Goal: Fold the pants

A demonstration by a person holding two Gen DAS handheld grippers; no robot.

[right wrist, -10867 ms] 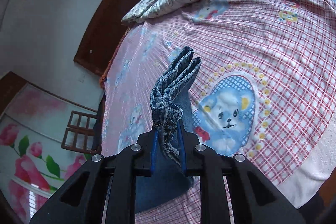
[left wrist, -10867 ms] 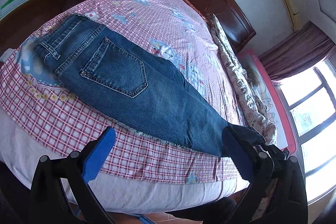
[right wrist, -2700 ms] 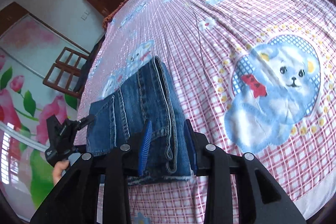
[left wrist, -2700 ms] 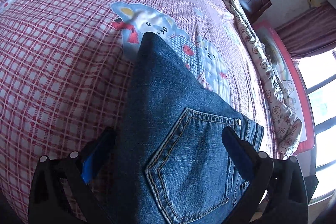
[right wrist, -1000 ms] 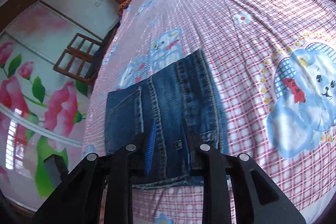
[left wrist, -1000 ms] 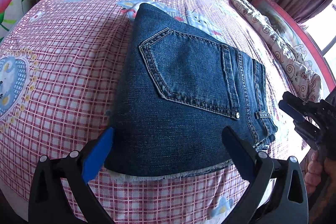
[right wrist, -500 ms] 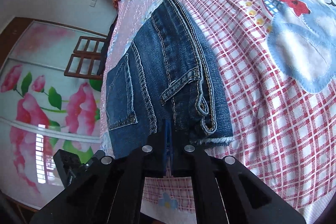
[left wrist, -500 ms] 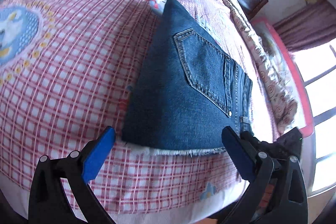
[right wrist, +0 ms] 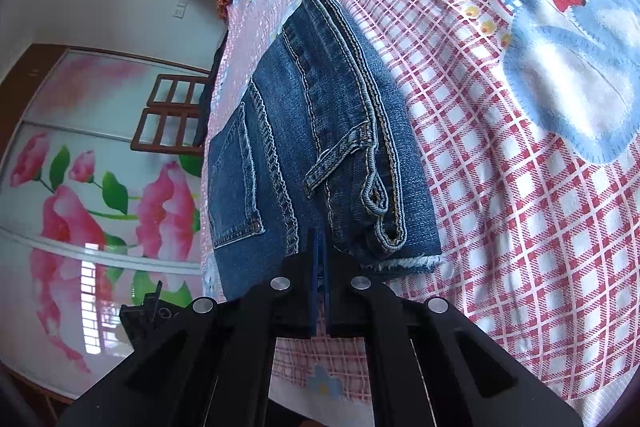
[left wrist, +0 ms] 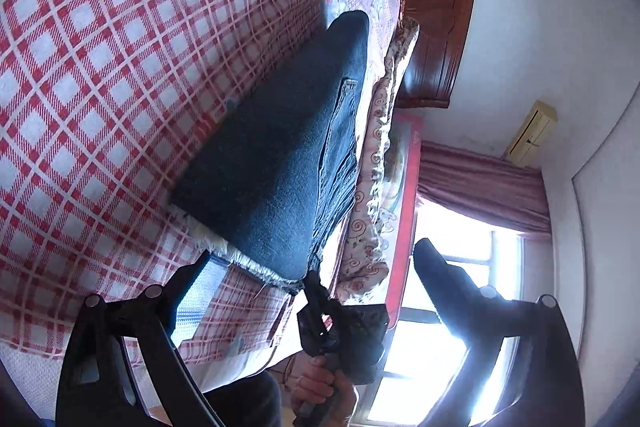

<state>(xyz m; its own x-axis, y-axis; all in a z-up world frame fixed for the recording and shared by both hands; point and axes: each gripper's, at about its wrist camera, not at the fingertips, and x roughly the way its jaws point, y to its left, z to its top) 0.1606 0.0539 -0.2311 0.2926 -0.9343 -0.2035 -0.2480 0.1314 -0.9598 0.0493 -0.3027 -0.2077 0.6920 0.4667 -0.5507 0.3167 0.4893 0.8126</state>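
Note:
The blue jeans lie folded into a compact stack on the red-and-white checked bed sheet, waistband and back pocket on top. They also show in the left wrist view, seen edge-on. My right gripper is shut and empty, its tips just at the stack's near frayed edge. My left gripper is open and empty, tilted sideways beside the stack's frayed hem. The right gripper and the hand holding it appear in the left wrist view.
A patterned quilt lies along the far side of the bed. A dark wooden headboard and a bright window are beyond. A wooden chair and a floral wardrobe door stand past the bed's end.
The left gripper has tilted sideways and dropped low beside the folded jeans. The right gripper stays shut at the near edge, slightly closer to the stack.

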